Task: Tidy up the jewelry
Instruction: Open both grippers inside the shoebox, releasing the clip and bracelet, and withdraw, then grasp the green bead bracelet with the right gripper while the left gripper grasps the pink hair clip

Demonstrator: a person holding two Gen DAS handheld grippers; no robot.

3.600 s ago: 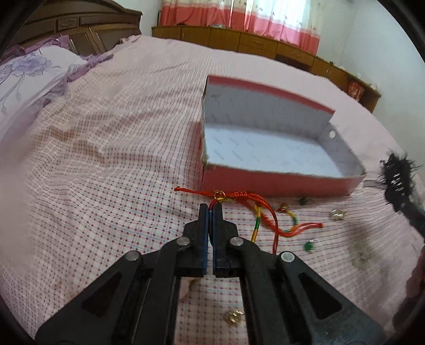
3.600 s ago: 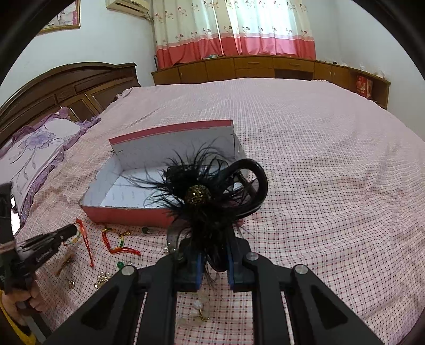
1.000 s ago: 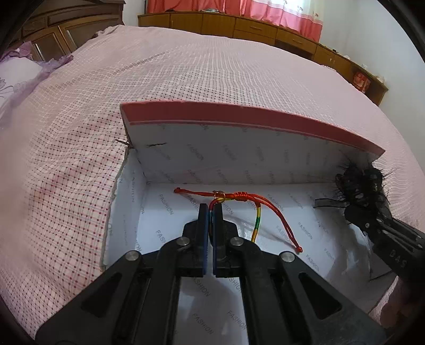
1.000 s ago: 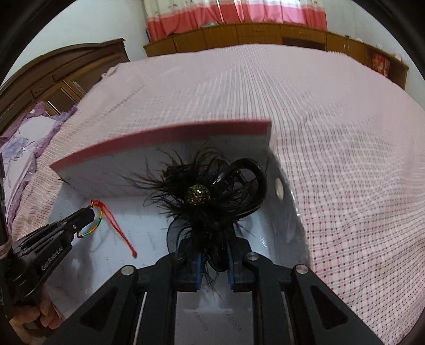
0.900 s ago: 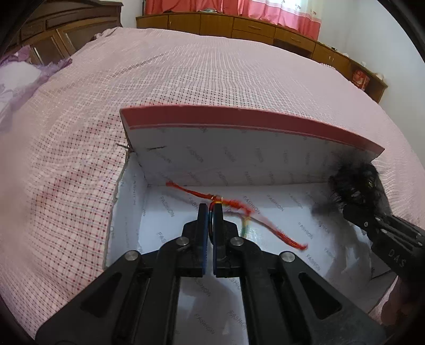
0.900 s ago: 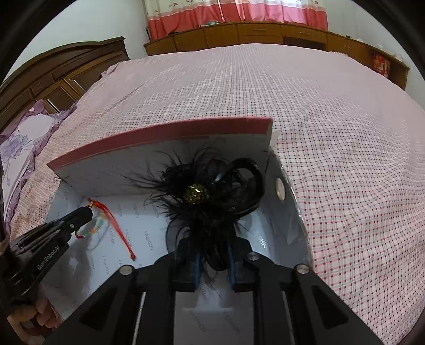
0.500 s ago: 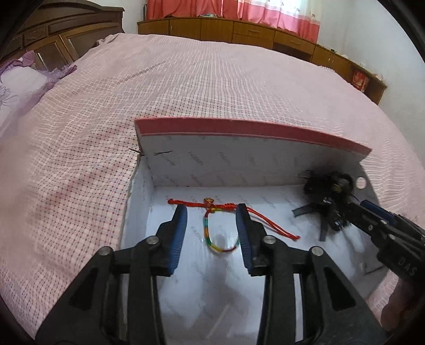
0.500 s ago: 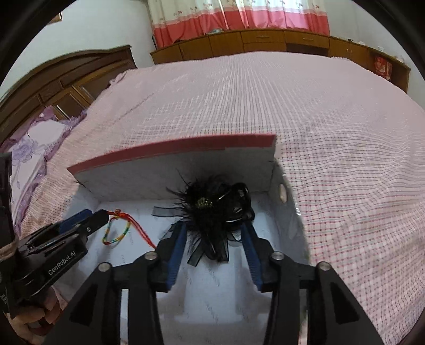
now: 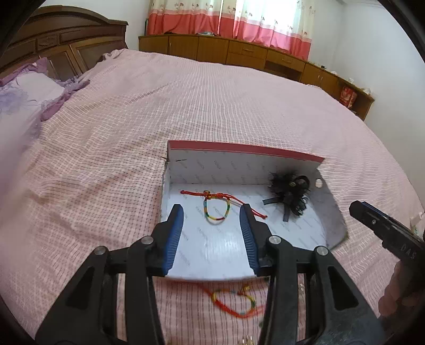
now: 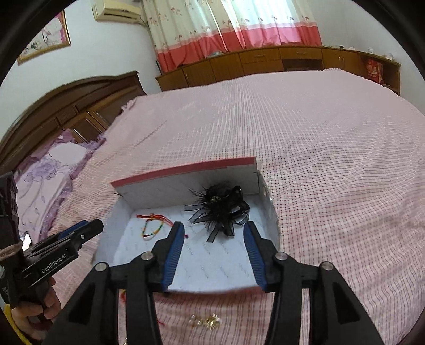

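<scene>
My left tongs (image 9: 211, 212) and right tongs (image 10: 213, 229) hang angled down over the red cardboard box with white lining (image 9: 247, 152) on the pink checked bed (image 9: 239, 100), both spread wide and gripping nothing, their jaws having just been opening. The red cord bracelet with rainbow beads (image 9: 216, 208), pinched a second ago, now lies on the box floor at 9 o'clock; the black feathered hair clip (image 10: 221, 205) rests at 2 o'clock.

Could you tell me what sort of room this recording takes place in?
Most likely a home bedroom: the red cardboard box sits on a large bed with a pink checked bedspread, under a carved dark wooden headboard, with pink and white curtains over low wooden cabinets.
</scene>
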